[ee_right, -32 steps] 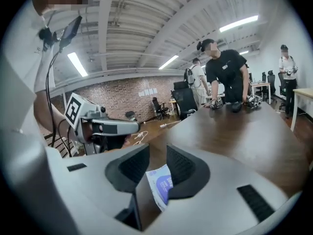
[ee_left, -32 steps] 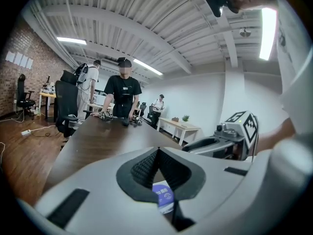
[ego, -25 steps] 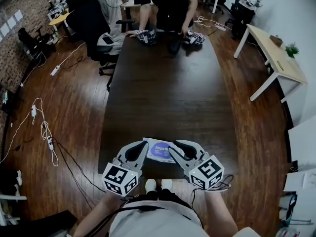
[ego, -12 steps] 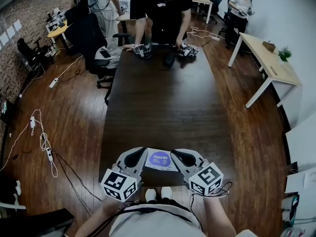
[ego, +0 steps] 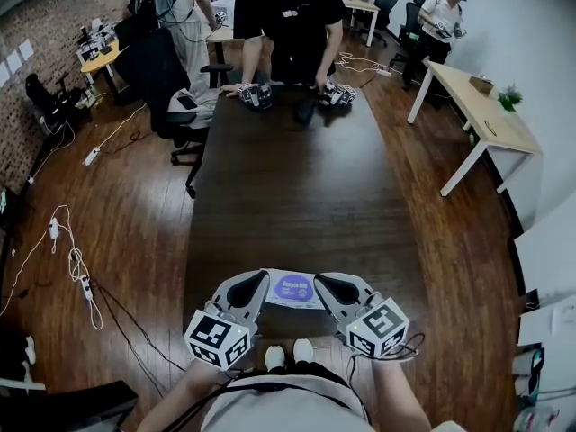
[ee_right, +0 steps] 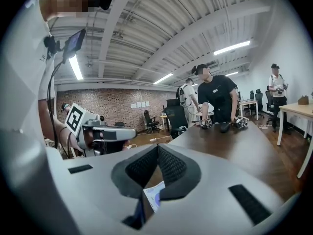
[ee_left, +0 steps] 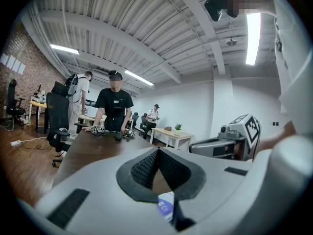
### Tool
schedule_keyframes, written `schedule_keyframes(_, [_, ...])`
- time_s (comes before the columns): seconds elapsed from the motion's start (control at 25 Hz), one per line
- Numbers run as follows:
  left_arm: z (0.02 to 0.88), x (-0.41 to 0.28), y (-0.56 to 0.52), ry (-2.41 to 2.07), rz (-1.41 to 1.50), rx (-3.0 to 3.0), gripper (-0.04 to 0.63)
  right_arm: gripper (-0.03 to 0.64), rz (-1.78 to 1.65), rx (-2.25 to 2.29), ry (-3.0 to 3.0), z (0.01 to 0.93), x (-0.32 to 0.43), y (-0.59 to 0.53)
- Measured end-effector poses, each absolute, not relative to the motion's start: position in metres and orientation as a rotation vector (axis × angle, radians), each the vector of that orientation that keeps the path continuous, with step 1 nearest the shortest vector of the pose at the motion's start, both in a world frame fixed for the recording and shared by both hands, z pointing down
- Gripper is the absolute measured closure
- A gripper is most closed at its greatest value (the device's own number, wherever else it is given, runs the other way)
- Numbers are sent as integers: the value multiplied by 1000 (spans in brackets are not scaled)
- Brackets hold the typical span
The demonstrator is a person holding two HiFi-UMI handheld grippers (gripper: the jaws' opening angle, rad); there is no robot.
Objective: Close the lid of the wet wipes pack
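- Two grippers share the wet wipes pack [ego: 292,290]. It spans the gap between them, one short end in each, at the near edge of the dark table [ego: 297,178].
- Left gripper [ee_left: 157,152]: jaws clenched, with a corner of the pack caught in the slot behind the tips.
- Right gripper [ee_right: 157,148]: jaws have just closed and likewise pinch the pack's thin edge.
- Step in hand, as judged: steadying the pack. The lid is not yet pressed, and whether its flap stands up cannot be made out.
- Next move calls for freeing one gripper while the other holds, then pressing the lid, midway between the grippers, flat until it seats.
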State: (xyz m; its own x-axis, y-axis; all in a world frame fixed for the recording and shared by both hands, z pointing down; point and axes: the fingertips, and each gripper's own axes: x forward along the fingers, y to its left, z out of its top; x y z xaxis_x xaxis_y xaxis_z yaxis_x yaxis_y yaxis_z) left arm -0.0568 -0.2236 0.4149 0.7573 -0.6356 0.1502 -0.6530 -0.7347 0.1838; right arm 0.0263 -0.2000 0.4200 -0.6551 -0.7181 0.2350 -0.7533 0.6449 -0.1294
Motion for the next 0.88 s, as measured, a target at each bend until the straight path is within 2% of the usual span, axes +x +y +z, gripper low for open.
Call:
schedule_keyframes(0.56, [406,-62,-188,-952,84,2773,594,609,277,1333,-2682,406,25,-159])
schedule_keyframes(0.88, [403,-50,-131,-974,66,2779,594,609,238,1335,-2731,395,36,-105])
